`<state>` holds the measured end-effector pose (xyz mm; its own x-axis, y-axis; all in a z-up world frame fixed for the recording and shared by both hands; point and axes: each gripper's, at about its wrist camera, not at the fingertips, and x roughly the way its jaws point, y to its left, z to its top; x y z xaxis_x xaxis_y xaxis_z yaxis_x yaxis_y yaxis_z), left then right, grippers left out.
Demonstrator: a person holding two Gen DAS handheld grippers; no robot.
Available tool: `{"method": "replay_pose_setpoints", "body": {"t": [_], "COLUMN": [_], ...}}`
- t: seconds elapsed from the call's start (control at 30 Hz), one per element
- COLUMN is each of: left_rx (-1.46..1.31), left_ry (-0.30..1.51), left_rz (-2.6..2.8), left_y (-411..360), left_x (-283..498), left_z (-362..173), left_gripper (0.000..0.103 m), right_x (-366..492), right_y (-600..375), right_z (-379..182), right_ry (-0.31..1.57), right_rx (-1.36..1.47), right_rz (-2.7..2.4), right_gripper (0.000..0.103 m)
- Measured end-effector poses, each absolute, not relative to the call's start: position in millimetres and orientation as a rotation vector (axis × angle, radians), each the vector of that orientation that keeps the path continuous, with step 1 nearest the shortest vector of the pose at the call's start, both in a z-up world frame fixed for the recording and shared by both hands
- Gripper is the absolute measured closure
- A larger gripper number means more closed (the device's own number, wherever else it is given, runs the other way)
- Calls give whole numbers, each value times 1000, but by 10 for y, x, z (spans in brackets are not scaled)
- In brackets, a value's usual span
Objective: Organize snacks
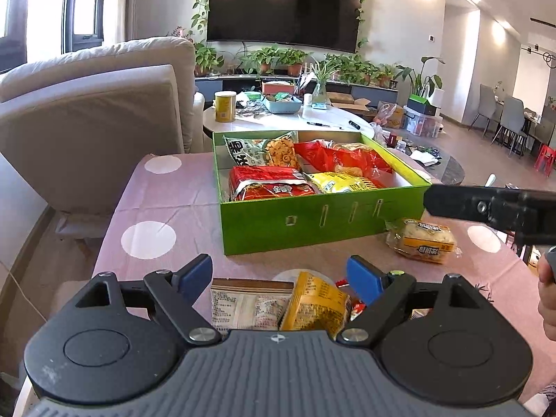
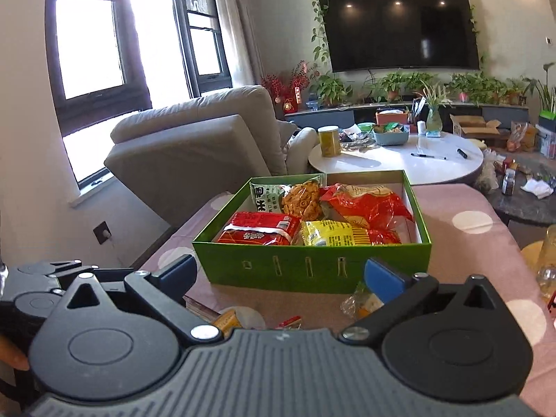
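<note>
A green box (image 1: 312, 222) stands on the pink dotted tablecloth (image 1: 163, 201) and holds several snack packs: red, yellow and a green-white one. It also shows in the right wrist view (image 2: 305, 267). My left gripper (image 1: 279, 278) is open and empty above loose packs: a yellow pack (image 1: 314, 304) and a pale pack (image 1: 246, 304). A wrapped bread pack (image 1: 424, 243) lies right of the box. My right gripper (image 2: 279, 276) is open and empty in front of the box; it shows as a black shape in the left wrist view (image 1: 486, 206).
A beige sofa (image 1: 93, 111) stands to the left. A white round table (image 1: 278, 121) with a yellow can (image 1: 225, 106) and clutter is behind the box. A glass (image 2: 549, 260) stands at the right table edge.
</note>
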<state>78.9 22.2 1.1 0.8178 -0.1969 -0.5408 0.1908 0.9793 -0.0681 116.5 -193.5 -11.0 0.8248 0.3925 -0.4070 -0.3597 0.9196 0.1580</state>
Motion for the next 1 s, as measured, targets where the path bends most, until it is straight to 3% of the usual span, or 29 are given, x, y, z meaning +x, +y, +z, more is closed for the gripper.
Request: {"method": "replay_pose_setpoints", "body": {"t": [0.37,0.47,0.57,1.0], "left_rx": [-17,-8,-3,-2], "left_ry": [563,556,552,603], "left_rz": [-186,-167,-147,-134], "left_y": [236,254,271,305], "left_x": [648,619,602,663], "left_z": [2,-1,-26,-190], "left_gripper": [19,17,7,7], "right_x": [988,964,966,995], "right_y": [-2099,-2057,-2003,-1987], "right_z": [-99,-78,-94,-217], "right_ry": [427,433,453,544], "right_rx": [241,183,128,106], "right_rz": [332,319,292,280], "right_gripper": [35,35,35,35]}}
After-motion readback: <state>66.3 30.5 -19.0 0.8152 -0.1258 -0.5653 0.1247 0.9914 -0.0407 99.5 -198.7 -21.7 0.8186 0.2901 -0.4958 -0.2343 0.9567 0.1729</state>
